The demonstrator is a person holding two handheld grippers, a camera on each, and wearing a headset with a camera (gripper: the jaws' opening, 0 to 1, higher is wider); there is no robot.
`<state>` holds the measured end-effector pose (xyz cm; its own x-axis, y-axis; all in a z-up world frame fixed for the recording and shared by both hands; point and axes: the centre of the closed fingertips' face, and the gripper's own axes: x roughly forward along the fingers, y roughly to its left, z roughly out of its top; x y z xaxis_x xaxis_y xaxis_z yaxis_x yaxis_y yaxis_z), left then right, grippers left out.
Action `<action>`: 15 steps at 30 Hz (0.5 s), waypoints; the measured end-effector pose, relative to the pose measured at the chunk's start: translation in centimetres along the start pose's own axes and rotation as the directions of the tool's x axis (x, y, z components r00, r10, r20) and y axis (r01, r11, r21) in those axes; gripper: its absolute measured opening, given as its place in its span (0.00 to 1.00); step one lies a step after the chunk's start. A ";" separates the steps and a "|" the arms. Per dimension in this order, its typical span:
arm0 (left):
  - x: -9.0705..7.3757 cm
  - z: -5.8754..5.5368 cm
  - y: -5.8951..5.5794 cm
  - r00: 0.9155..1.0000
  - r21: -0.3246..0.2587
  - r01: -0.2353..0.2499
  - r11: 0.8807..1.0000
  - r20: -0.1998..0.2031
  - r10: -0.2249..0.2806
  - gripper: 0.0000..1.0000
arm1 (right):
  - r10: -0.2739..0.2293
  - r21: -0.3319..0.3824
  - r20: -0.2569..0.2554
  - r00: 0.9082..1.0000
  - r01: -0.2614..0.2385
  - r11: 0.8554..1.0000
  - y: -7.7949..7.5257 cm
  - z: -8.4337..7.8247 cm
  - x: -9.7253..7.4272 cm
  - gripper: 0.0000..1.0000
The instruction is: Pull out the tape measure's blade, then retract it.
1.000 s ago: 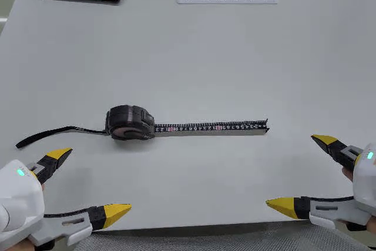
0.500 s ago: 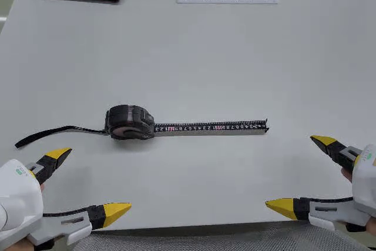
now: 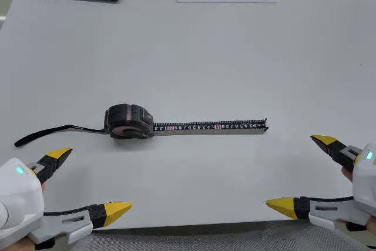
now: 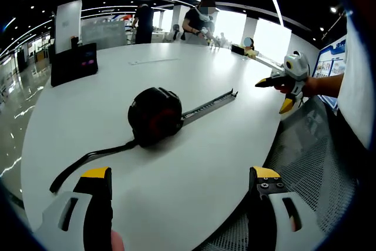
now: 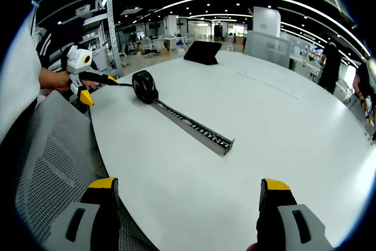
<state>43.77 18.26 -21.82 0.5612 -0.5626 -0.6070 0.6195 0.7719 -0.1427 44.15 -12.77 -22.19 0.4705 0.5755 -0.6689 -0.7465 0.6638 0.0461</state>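
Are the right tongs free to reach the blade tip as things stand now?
Probably yes. The right tongs are open and hold nothing. The blade tip lies flat on the table ahead of them, with only bare surface between the two.

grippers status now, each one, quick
left gripper: open, holding nothing
right gripper: open, holding nothing

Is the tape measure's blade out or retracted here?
Out: the blade extends from the case flat along the table, its end hook well clear of the case.
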 end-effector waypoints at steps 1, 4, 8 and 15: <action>0.1 0.0 0.0 1.000 0.000 0.001 1.000 -0.002 -0.001 0.95 | 0.000 0.000 0.000 1.000 0.000 1.000 0.0 0.0 0.0 0.99; 0.5 0.2 0.2 1.000 -0.006 -0.003 1.000 -0.012 0.003 0.95 | 0.007 -0.001 0.003 1.000 -0.007 1.000 -0.1 0.2 0.2 0.99; 1.2 0.6 0.2 1.000 -0.027 -0.012 1.000 -0.011 0.012 0.96 | 0.012 -0.003 0.003 1.000 -0.012 1.000 0.0 0.4 0.4 0.99; 1.7 1.1 0.5 1.000 -0.041 -0.022 0.999 -0.009 0.021 0.95 | 0.010 -0.003 0.003 1.000 -0.010 1.000 -0.1 0.3 0.4 0.99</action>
<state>45.64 17.34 -22.09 0.5694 -0.5434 -0.6168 0.5843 0.7953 -0.1613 44.58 -12.50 -22.23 0.4644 0.5835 -0.6662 -0.7524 0.6567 0.0508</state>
